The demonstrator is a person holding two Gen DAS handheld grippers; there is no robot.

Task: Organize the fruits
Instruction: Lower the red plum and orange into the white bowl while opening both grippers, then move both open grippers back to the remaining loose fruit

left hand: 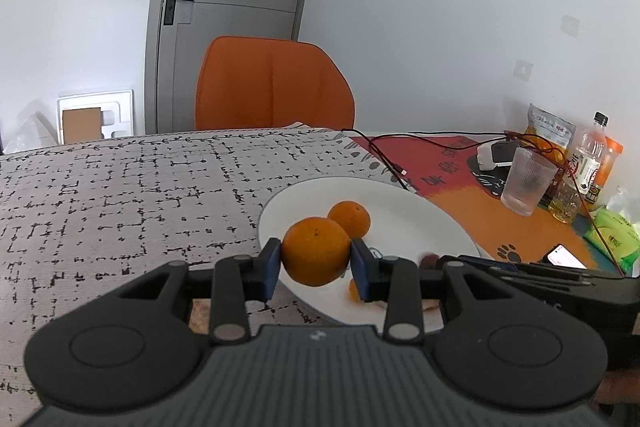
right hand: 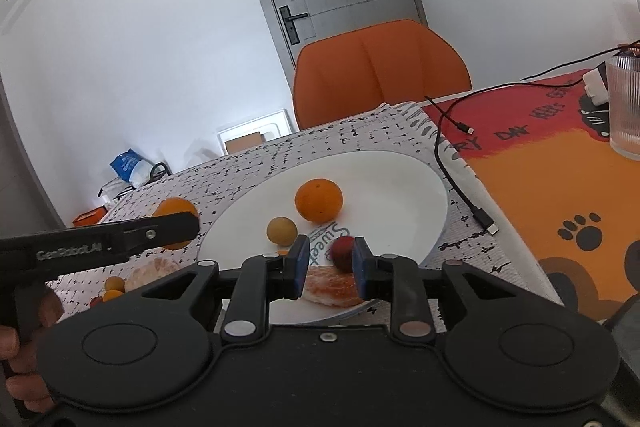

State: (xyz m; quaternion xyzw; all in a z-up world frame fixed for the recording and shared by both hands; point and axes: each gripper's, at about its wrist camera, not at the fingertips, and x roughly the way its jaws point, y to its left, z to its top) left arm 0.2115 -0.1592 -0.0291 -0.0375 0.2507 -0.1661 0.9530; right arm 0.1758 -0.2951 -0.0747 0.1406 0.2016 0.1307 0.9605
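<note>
Fruits sit at both grippers. An orange point(left hand: 316, 251) is clamped between the blue pads of the left gripper point(left hand: 316, 261), held just above the near-left rim of the white plate point(left hand: 420, 211). The right gripper point(right hand: 331, 263) has its jaws a little apart; a small dark red fruit point(right hand: 343, 253) lies against the inner face of its right pad point(right hand: 359, 267), clear of the left pad, and I cannot tell whether it rests on the plate. Just below these jaws a peeled citrus segment point(right hand: 332, 287) lies on the plate's near edge. Farther in on the plate are a small yellow fruit point(right hand: 282, 230) and a second orange point(right hand: 319, 199). Left of the plate, on the patterned tablecloth point(right hand: 248, 179), lie another peeled piece point(right hand: 154, 273) and a few small fruits point(right hand: 114, 285).
</note>
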